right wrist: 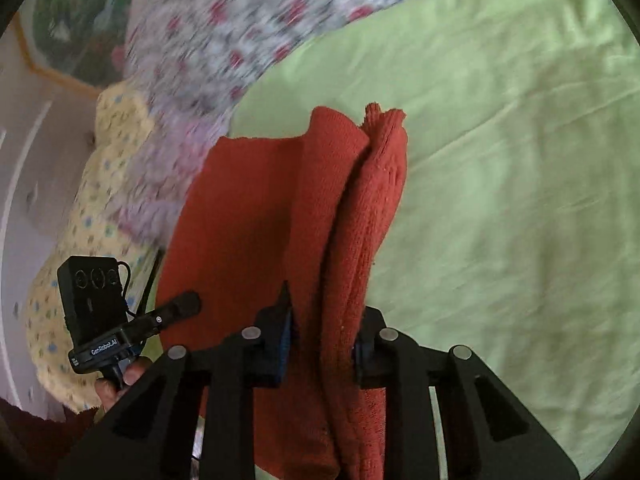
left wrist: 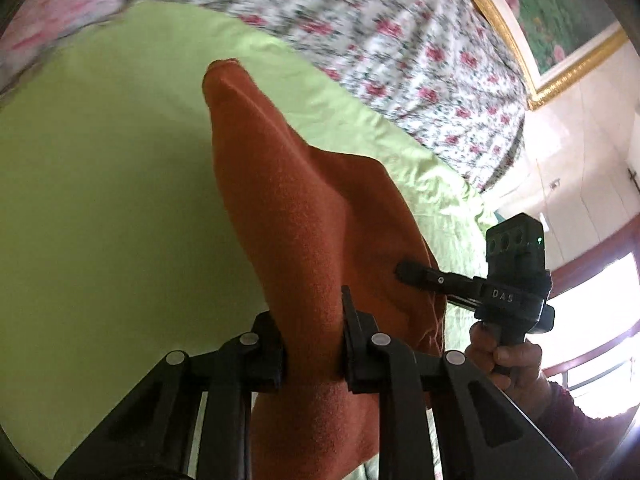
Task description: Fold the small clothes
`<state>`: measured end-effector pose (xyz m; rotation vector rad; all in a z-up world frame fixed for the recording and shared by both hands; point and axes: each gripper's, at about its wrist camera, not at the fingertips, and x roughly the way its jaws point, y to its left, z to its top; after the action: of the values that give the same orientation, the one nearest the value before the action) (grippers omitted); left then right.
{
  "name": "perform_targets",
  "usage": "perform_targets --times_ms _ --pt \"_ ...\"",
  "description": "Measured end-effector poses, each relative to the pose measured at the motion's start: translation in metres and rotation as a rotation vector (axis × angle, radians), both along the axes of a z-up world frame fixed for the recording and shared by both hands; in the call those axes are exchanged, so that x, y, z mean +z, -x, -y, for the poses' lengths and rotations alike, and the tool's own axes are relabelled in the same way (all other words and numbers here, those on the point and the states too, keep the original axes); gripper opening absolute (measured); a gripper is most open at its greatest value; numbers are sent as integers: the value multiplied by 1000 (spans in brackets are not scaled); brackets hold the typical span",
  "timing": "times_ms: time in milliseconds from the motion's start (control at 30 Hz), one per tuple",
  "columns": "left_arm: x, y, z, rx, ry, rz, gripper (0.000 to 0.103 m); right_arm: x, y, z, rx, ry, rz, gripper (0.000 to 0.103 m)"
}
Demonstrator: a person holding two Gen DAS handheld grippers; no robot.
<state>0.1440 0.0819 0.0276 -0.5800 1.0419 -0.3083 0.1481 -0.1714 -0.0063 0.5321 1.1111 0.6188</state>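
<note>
A rust-red knitted garment (left wrist: 288, 216) hangs in the air over a light green bed sheet (left wrist: 100, 184). My left gripper (left wrist: 312, 344) is shut on one top corner of it. My right gripper (right wrist: 324, 344) is shut on the other top corner of the same garment (right wrist: 352, 216), which drops in folded layers toward the sheet (right wrist: 500, 160). The right gripper also shows in the left wrist view (left wrist: 404, 270) against the cloth's right edge. The left gripper shows in the right wrist view (right wrist: 188, 300) against the cloth's left edge.
A floral quilt (left wrist: 380, 28) lies bunched along the far side of the bed. A yellow patterned pillow (right wrist: 92, 216) sits at the left in the right wrist view. A gold-framed picture (left wrist: 552, 20) hangs on the wall, and a window (left wrist: 600, 300) is at the right.
</note>
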Motion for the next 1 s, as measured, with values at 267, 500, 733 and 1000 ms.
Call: perform_targets --times_ms 267,500,733,1000 --pt "-15 47 -32 97 -12 -21 20 0 6 -64 110 16 -2 13" --pt "-45 51 -28 119 -71 -82 26 -23 11 -60 91 102 -57 17" --pt "-53 61 -42 182 -126 -146 48 -36 17 -30 -41 140 -100 40" --pt "-36 54 -49 246 -142 -114 56 13 17 -41 -29 94 57 40"
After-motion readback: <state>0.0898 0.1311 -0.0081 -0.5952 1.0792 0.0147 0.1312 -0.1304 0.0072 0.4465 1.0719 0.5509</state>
